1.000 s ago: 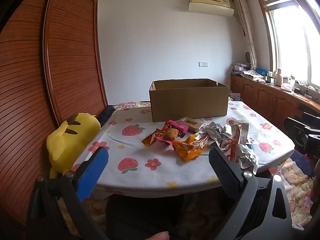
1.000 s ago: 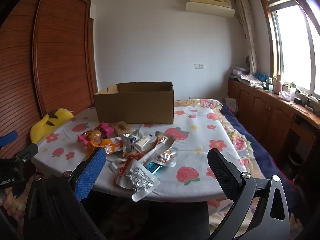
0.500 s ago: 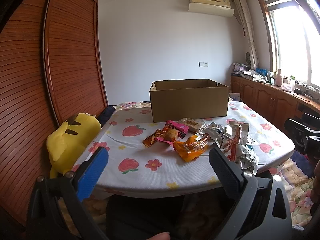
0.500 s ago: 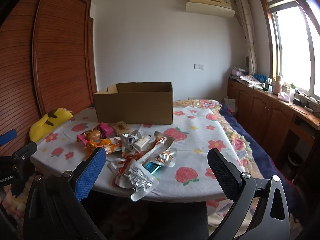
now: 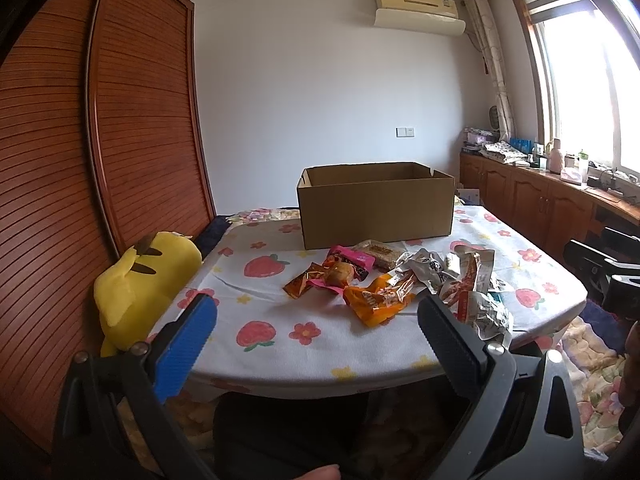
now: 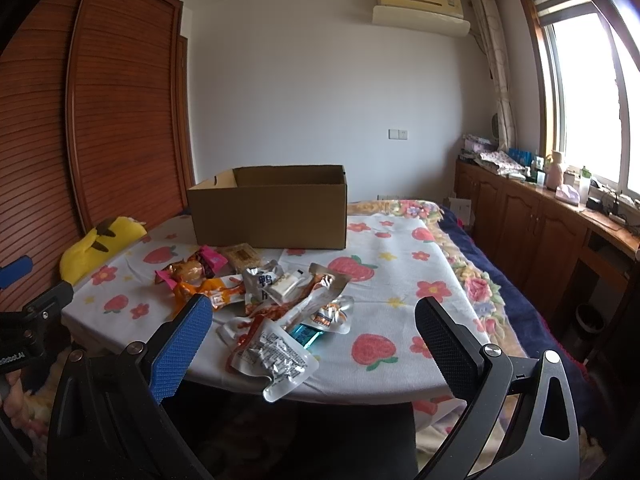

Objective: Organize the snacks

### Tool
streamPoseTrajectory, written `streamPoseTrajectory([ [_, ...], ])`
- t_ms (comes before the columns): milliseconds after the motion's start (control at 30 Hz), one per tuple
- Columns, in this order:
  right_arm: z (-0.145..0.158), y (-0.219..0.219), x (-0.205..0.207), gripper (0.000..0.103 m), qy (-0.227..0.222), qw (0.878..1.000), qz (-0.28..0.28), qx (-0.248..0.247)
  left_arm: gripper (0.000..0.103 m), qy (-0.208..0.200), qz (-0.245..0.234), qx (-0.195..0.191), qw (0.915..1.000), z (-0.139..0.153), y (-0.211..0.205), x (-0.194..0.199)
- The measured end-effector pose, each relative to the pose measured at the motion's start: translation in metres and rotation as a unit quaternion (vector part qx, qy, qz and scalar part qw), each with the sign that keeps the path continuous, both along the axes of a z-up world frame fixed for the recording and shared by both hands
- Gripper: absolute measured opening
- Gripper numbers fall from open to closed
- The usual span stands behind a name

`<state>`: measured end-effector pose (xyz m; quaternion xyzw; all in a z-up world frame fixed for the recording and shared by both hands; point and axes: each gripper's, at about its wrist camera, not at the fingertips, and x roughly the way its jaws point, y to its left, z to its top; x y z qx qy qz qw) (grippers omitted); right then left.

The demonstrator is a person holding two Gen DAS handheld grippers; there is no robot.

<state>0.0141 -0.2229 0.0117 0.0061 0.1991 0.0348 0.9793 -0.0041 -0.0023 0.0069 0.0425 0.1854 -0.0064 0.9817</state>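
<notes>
Crinkly foil and orange plastic snack packets lie heaped just before the open brown cardboard box on the strawberry-print table, while the left tool and right tool hover well short of the box, fingers apart, empty.

Both the left gripper and the right gripper are hovering level, jaws spread wide apart, gripping nothing.

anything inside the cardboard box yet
Only the upper inner walls of the cardboard box show, bare and brown. Its floor is hidden by the front wall, so cannot tell.
</notes>
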Motion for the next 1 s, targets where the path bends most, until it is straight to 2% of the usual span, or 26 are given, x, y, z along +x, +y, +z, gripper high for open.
streamPoseTrajectory([
  [1000,0.0019,0.0011,-0.0033,0.103,-0.002,1.0,0.002,-0.001,0.102,-0.004,-0.009,-0.008,0.9999,0.0055,-0.0033,-0.0072],
])
